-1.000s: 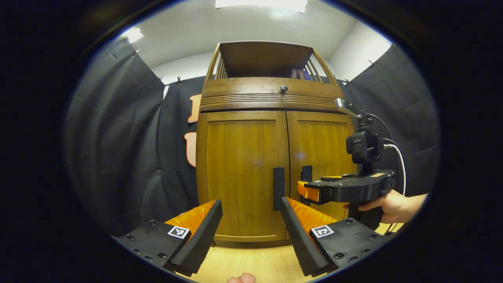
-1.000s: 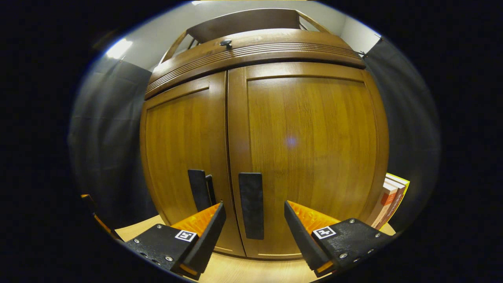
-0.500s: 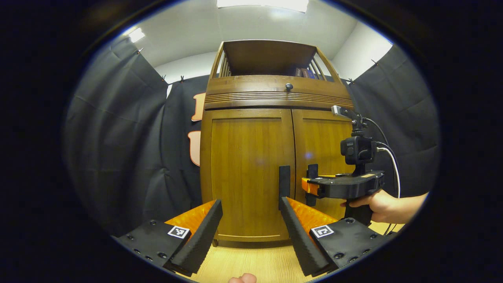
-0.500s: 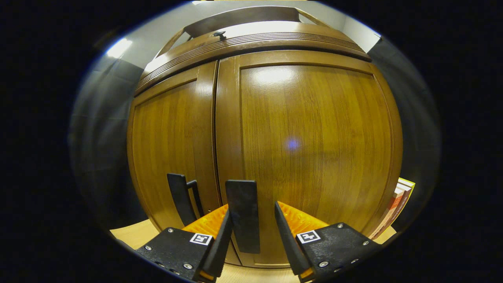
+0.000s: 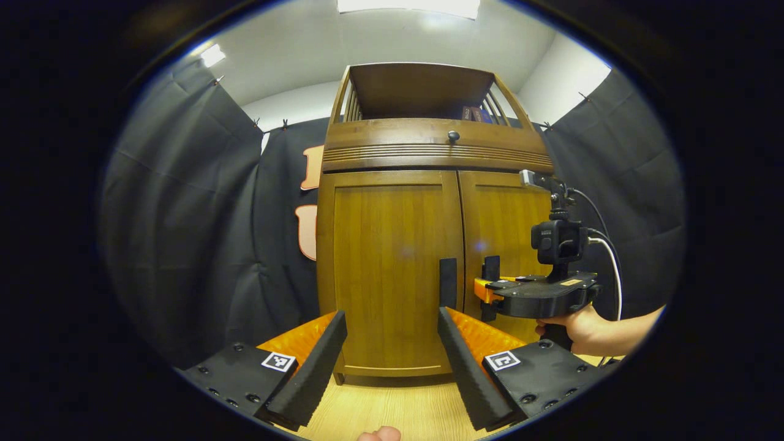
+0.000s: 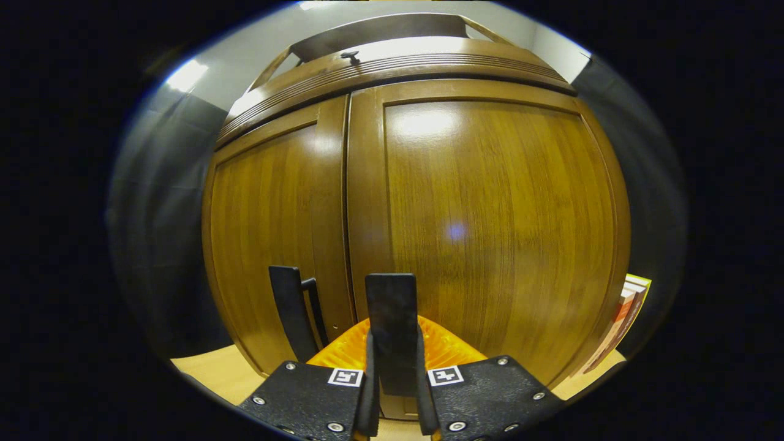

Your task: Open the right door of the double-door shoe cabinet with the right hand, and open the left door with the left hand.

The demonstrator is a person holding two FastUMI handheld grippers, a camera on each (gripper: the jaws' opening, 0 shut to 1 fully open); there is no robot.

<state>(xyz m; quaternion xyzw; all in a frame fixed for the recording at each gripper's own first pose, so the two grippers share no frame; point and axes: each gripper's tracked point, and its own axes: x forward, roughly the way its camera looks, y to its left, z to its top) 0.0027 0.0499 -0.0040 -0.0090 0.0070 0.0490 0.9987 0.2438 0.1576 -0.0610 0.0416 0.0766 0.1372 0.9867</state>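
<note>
Since a second ago my right gripper point(image 6: 393, 392) has gone from spread wide in front of the right door handle point(image 6: 392, 318) to pinched on it, one finger pressing each side of the bar.

In the left gripper view, the shoe cabinet point(image 5: 429, 245) stands at twelve o'clock with both doors flush. My left gripper point(image 5: 392, 355) is spread wide and holds nothing. The left door handle point(image 5: 448, 282) is an upright dark bar at about one o'clock from it, just above the right-hand finger and farther off. The right gripper point(image 5: 484, 291) shows at three o'clock, held by a hand point(image 5: 582, 327), its tip at the right door handle point(image 5: 490, 272).

In the right gripper view, the right door point(image 6: 490, 233) fills the upper half and looks shut against the left door point(image 6: 275, 245). The gripped handle runs up and down, from six toward twelve o'clock, and the fingers straddle its lower part. The left door handle point(image 6: 288, 312) stands just beside it at ten o'clock, free. Some books point(image 6: 618, 324) lean at the cabinet's side at four o'clock.

I judge the pull must come straight back toward me, swinging rightward, since the hinge probably lies on the door's outer edge. The right hand is on its handle; the left has yet to reach its own.
</note>
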